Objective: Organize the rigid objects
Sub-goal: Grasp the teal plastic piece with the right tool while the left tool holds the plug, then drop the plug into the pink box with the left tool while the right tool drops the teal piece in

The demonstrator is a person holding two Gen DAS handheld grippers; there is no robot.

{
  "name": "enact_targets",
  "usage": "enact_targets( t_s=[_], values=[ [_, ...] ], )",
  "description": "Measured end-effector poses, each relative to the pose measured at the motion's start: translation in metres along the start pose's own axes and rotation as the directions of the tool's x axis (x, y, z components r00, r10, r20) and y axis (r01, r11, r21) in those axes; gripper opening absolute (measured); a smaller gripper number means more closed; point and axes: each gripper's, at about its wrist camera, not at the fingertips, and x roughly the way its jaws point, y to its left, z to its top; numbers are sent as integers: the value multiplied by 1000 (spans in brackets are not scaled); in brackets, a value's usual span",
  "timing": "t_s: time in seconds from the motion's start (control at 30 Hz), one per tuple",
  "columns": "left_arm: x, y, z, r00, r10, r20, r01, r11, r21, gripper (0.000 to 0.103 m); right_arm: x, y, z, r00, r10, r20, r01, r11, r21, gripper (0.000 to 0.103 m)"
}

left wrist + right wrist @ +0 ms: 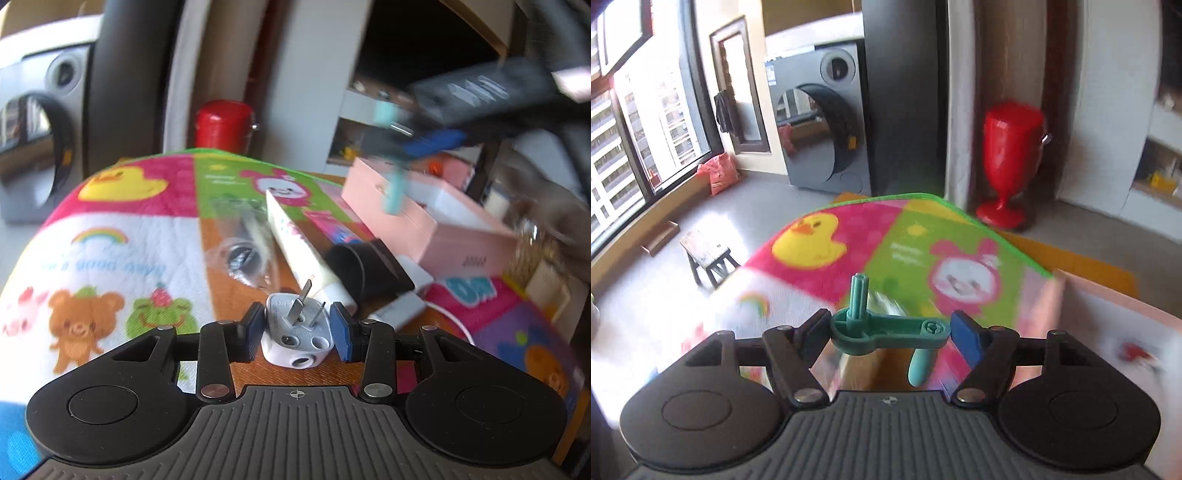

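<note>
My left gripper (298,328) is shut on a white plug adapter (297,326) with metal prongs, just above the orange table. My right gripper (890,332) is shut on a teal plastic crank handle (886,332) and holds it in the air above the colourful cartoon mat (897,254). In the left wrist view the right gripper (436,144) shows blurred at upper right, with the teal handle (395,188) hanging over the open pink box (424,221). A cream tube (295,240), a black cone-shaped part (365,266) and a clear-wrapped metal item (243,251) lie on the table.
The pink box edge (1108,295) is at the right of the right wrist view. A white flat device with cable (406,306) lies by the box. A red goblet-shaped bin (1008,162), a washing machine (820,122) and a small stool (709,258) stand on the floor.
</note>
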Motion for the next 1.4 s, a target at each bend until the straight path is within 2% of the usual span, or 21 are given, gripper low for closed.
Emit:
enact_targets(
  t_s=[0.07,0.17,0.27,0.37,0.5,0.67,0.83,1.07,1.13,1.2,1.3,1.4],
  values=[
    [9,-7,1,998,26,-62,-24,999,41,46,-26,-5,-27,998,-57,27,57,998,-29,71],
    [14,-21,3,993,76,-86,-66,991,117,49,-51,-17,-65,992,-119,36,119,993,-12,71],
    [10,-20,1,993,75,-88,-67,993,94,46,-69,-33,-96,990,-139,21,138,989,52,71],
    [0,-17,-2,995,31,-92,-26,998,58,45,-84,-42,-123,988,-151,18,149,985,90,71],
    [-17,-31,-5,995,-35,-93,43,995,89,44,-105,-43,-149,979,-197,46,193,978,86,71],
    [-37,-64,11,989,-130,-67,137,983,123,44,-133,-42,-164,964,-233,131,225,971,77,71],
    [-39,-92,59,977,-211,24,206,969,135,44,-143,-42,-170,950,-249,190,239,968,72,71],
    [6,-123,145,954,-253,160,237,965,112,45,-141,-53,-181,949,-249,193,229,966,120,71],
    [28,-132,161,947,-282,151,270,958,94,44,-137,-57,-186,948,-267,176,246,961,129,71],
    [48,-142,168,950,-282,132,271,958,97,44,-133,-62,-190,947,-281,153,260,955,143,71],
    [63,-149,165,969,-204,141,192,977,92,44,-131,-72,-196,945,-304,125,281,945,169,71],
    [64,-137,153,971,-212,115,207,977,56,43,-132,-80,-200,941,-319,114,293,936,195,71]
  ],
)
